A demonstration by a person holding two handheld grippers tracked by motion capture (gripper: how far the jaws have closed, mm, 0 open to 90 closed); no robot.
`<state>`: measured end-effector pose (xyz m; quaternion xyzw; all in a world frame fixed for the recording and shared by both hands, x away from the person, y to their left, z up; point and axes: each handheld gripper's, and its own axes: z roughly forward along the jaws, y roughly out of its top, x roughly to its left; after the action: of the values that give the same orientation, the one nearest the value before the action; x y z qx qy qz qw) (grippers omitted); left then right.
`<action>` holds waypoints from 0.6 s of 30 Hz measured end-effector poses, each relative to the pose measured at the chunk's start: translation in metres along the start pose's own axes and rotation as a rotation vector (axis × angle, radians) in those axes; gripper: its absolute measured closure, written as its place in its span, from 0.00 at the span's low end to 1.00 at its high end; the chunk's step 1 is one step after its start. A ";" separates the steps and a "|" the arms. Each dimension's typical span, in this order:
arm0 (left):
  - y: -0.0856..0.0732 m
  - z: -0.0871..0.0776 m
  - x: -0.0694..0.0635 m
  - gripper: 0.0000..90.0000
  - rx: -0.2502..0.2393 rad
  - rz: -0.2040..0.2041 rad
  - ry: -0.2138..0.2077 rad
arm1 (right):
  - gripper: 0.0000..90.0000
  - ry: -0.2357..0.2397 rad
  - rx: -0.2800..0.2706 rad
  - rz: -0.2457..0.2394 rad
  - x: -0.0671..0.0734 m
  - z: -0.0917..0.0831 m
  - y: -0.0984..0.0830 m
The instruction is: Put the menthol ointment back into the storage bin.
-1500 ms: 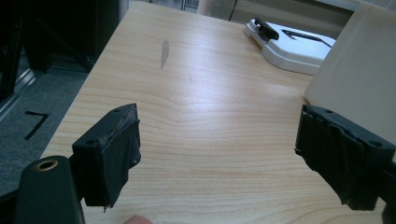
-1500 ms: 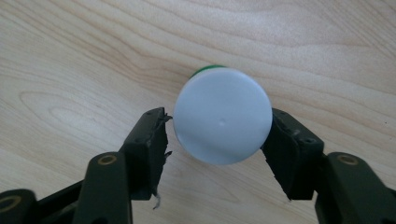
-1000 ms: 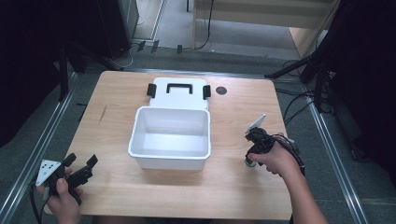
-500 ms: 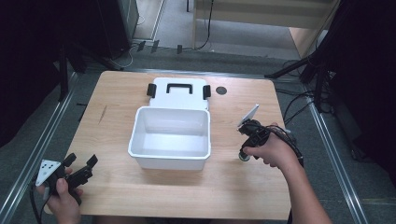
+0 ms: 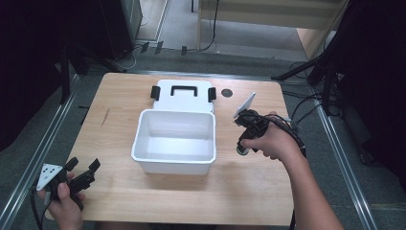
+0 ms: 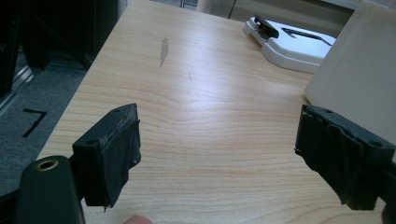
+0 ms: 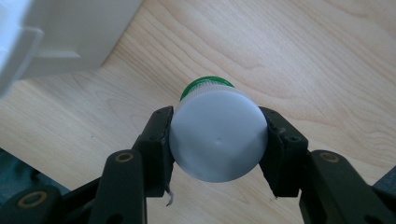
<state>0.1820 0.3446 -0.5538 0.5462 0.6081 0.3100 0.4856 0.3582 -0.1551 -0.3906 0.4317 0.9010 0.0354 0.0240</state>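
Observation:
A small white bottle (image 7: 217, 135) with a green cap sits between the jaws of my right gripper (image 7: 217, 144), its flat bottom facing the camera. From above, that right gripper (image 5: 245, 143) is held just right of the white box (image 5: 174, 139), with the bottle (image 5: 242, 151) pointing down at the table. My left gripper (image 5: 82, 168) rests at the table's front left corner, open. Its jaws (image 6: 224, 158) stand wide apart over bare wood, nothing between them.
The box's white lid (image 5: 182, 95) with a black handle and black clips lies flat behind the box. A dark round hole (image 5: 226, 92) marks the table (image 5: 115, 105) near the lid. Cables trail on the floor to the right.
My right gripper has carried the bottle left and slightly away from the person, closer to the box's right wall. The left gripper has stayed still.

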 end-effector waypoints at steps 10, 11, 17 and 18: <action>0.000 0.000 0.000 0.16 0.002 -0.005 -0.006 | 0.57 0.005 -0.001 -0.046 0.018 -0.028 0.022; 0.000 0.000 0.000 0.16 0.002 -0.005 -0.006 | 0.57 0.005 -0.001 -0.046 0.018 -0.028 0.022; 0.000 0.001 -0.002 0.16 0.011 0.010 -0.004 | 0.57 0.000 -0.016 -0.074 0.027 -0.043 0.032; 0.000 0.002 -0.002 0.16 0.011 0.014 -0.003 | 0.57 0.001 -0.020 -0.080 0.028 -0.046 0.034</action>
<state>0.1836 0.3428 -0.5535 0.5536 0.6053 0.3092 0.4813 0.3636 -0.1135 -0.3423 0.3950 0.9172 0.0435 0.0291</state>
